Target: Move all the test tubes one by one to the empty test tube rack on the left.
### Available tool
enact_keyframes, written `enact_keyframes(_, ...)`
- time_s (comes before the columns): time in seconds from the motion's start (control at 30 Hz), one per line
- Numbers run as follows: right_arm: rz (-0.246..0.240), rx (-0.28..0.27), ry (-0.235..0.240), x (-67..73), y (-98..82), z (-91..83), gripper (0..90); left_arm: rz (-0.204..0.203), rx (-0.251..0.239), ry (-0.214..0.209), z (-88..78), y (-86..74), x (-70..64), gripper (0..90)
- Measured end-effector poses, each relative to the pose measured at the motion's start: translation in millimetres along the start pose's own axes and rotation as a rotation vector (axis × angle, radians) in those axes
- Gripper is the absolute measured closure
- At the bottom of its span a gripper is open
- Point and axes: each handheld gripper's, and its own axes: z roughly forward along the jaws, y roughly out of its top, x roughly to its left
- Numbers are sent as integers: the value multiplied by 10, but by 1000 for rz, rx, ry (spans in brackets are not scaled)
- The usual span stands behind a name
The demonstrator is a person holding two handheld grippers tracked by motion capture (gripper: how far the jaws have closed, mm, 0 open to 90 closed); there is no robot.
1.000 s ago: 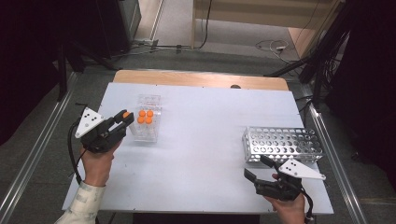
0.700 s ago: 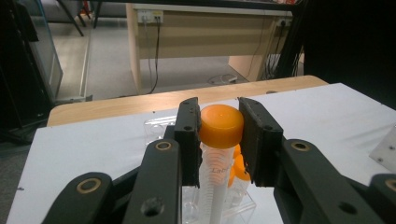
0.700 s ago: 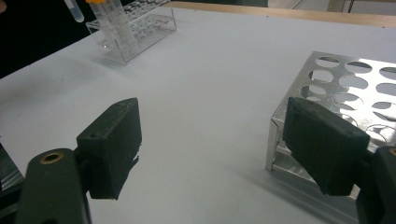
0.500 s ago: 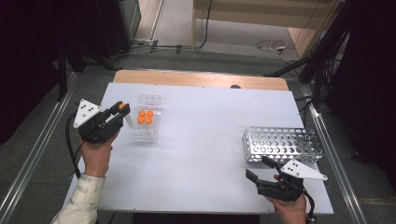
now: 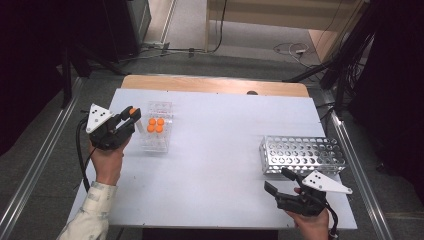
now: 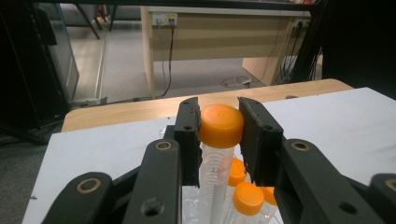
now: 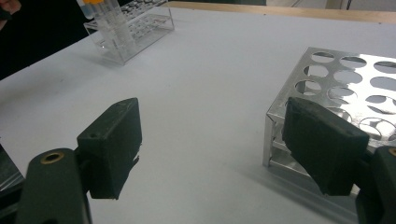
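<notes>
1 orange-capped tube (image 6: 219, 140) is sitting clamped in the left gripper (image 5: 131, 116), lifted at 9 o'clock beside the clear rack (image 5: 156, 127), where 4 tubes (image 5: 155, 125) are waiting. At 4 o'clock, the right gripper (image 5: 280, 181) is gaping empty by the metal rack (image 5: 302, 155), which is holding nothing yet.

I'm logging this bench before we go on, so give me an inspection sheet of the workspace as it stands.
Surface: white table, bare in the middle; wooden strip along its far edge.
Job's things: orange-capped tube lifted from the clear rack; four capped tubes remain there; metal rack at the right, holes empty.
Clutter: nothing seen.
Grippers: left gripper shut on the tube at its cap; right gripper open, near the metal rack, holding nothing.
Cables: one trails from the left gripper; loose leads on the floor.
Surroundings: grey floor, dark cabinets, wooden desk behind.
</notes>
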Motion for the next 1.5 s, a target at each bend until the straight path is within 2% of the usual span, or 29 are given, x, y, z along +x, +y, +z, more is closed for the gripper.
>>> enact_keyframes(0.4,2,0,1,-1,-2,0,184,18,13,-2,64,-74,-30,701)
enact_keyframes(0.7,1,3,6,7,-4,3,184,31,43,6,114,-231,-31,699)
enact_keyframes(0.97,3,7,7,11,-6,8,184,42,55,6,134,-290,-38,693)
enact_keyframes(1.1,3,6,7,8,-6,6,184,30,56,13,123,-287,-28,630)
enact_keyframes(1.37,2,8,7,8,-8,12,185,17,48,8,82,-272,-12,598)
enact_keyframes(1.5,2,7,4,4,-9,10,185,10,52,4,65,-274,-4,547)
